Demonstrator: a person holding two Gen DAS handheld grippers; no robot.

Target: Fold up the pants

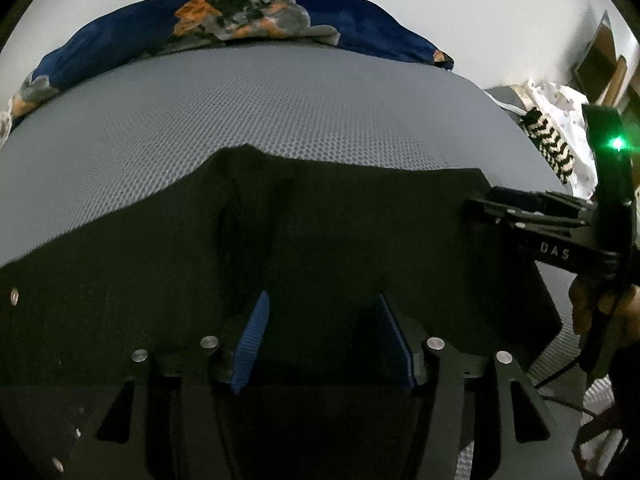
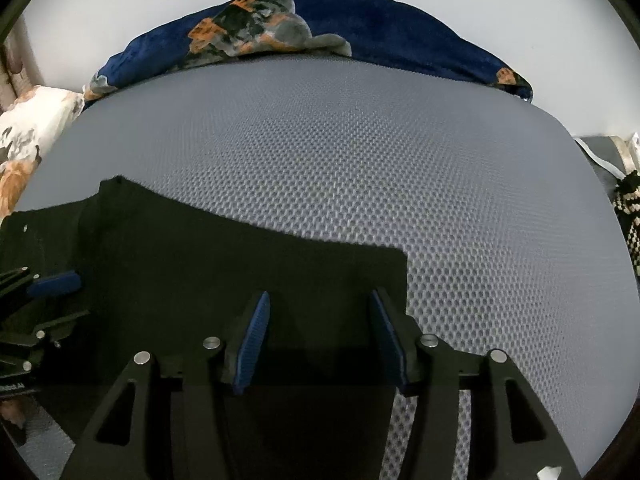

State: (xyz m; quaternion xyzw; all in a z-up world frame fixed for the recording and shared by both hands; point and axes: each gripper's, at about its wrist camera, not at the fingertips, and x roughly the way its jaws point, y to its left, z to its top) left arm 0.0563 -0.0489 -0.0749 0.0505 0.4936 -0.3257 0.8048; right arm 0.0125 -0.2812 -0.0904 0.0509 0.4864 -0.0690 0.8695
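One pair of matte black pants [image 1: 320, 240] lies flat on the grey honeycomb-mesh mattress [image 1: 240, 112], left gripper [image 1: 320, 336] and right gripper [image 2: 320, 332] both spread wide above it, ribbed blue pads [image 2: 252, 344] gripping nothing.

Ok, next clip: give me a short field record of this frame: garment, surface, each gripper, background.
garment: black pants spread flat, no gripper closed on them
surface: grey mesh mattress
left gripper: open, over the pants
right gripper: open, at the pants' right edge
background: blue floral blanket along the far edge
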